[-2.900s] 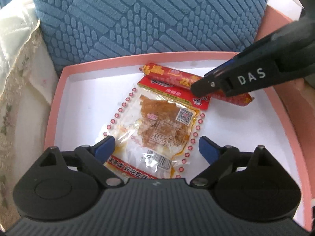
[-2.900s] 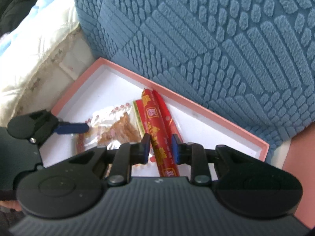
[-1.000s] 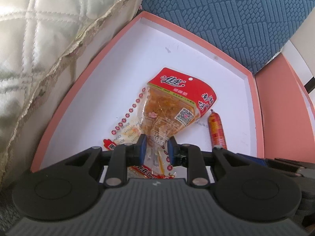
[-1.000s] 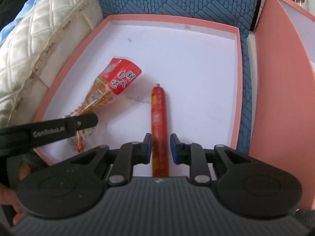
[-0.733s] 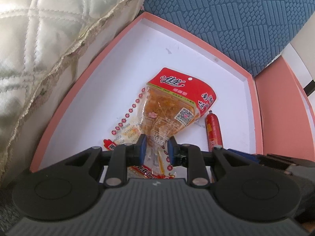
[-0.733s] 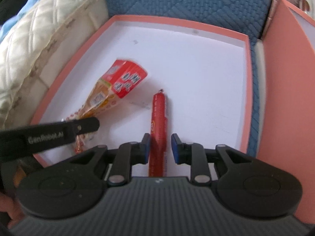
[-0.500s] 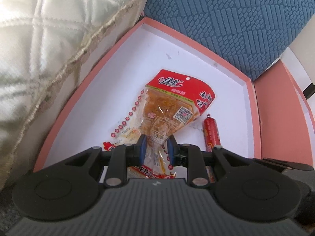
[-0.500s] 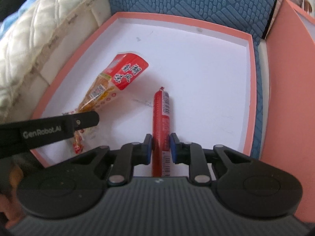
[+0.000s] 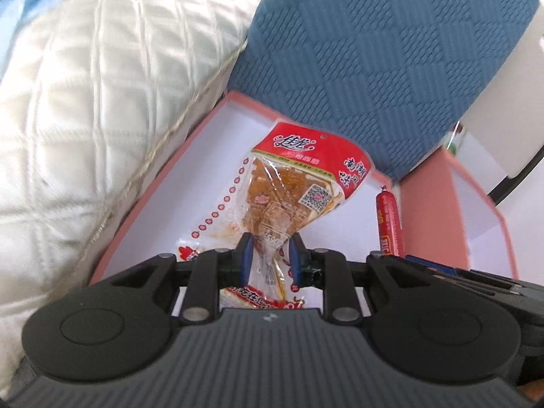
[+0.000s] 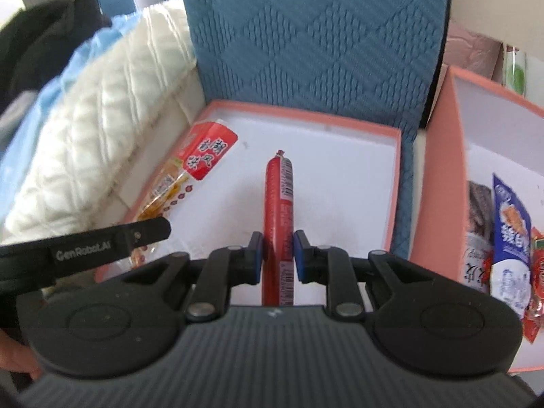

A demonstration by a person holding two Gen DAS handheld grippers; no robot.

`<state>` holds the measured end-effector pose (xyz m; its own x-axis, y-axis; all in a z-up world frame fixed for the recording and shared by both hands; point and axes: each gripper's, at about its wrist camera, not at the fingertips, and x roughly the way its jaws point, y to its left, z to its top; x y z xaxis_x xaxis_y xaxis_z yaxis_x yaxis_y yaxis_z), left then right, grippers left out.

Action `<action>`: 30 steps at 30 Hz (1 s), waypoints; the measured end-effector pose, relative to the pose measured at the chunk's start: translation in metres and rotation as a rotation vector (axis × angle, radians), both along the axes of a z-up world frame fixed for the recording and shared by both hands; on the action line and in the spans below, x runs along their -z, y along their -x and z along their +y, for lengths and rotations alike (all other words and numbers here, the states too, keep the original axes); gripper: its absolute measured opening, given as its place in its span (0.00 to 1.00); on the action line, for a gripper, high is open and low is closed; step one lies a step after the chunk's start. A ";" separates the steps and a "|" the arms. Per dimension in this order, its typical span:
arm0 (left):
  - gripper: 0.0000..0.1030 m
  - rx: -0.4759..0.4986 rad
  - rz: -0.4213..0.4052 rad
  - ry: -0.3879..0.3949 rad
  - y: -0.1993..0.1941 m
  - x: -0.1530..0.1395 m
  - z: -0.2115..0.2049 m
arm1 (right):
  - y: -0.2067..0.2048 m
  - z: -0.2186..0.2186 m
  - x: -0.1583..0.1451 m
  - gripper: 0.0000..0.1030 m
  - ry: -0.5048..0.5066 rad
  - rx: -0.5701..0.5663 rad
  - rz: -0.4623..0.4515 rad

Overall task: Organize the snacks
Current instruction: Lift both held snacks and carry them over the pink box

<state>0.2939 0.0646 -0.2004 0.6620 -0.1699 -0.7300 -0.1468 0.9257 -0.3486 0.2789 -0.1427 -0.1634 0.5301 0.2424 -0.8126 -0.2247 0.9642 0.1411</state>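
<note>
Holding one snack apiece, both grippers hang over the shallow pink tray, which sits against a blue textured cushion with a white quilted pillow on its left. The left gripper has its jaws clenched on the lower part of a clear pouch of orange dried strips with a red header, and the pouch stands up and away from the tray's white floor, its header toward the far corner. The right gripper has its jaws clenched on a red sausage stick, which points straight away toward the tray's far wall and appears lifted clear of the floor. Nothing else shows in that tray. To the right, a second pink box stands just beside it and already holds several snacks, among them a blue-and-white packet, a dark packet and a red one. Judging from that, the sorting looks well advanced: these two look like the last items out of place, and what is left is probably to carry them to the right-hand box and let go.
</note>
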 end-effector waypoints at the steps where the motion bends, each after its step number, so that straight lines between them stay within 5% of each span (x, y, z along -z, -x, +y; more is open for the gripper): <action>1: 0.25 -0.003 -0.010 0.003 0.004 -0.009 -0.001 | 0.002 -0.004 -0.008 0.21 -0.011 0.004 -0.007; 13: 0.25 0.013 -0.128 -0.004 0.035 -0.103 -0.032 | 0.033 -0.045 -0.104 0.22 -0.082 0.022 -0.134; 30: 0.25 0.095 -0.288 -0.014 0.027 -0.215 -0.133 | 0.033 -0.130 -0.200 0.22 -0.106 0.078 -0.279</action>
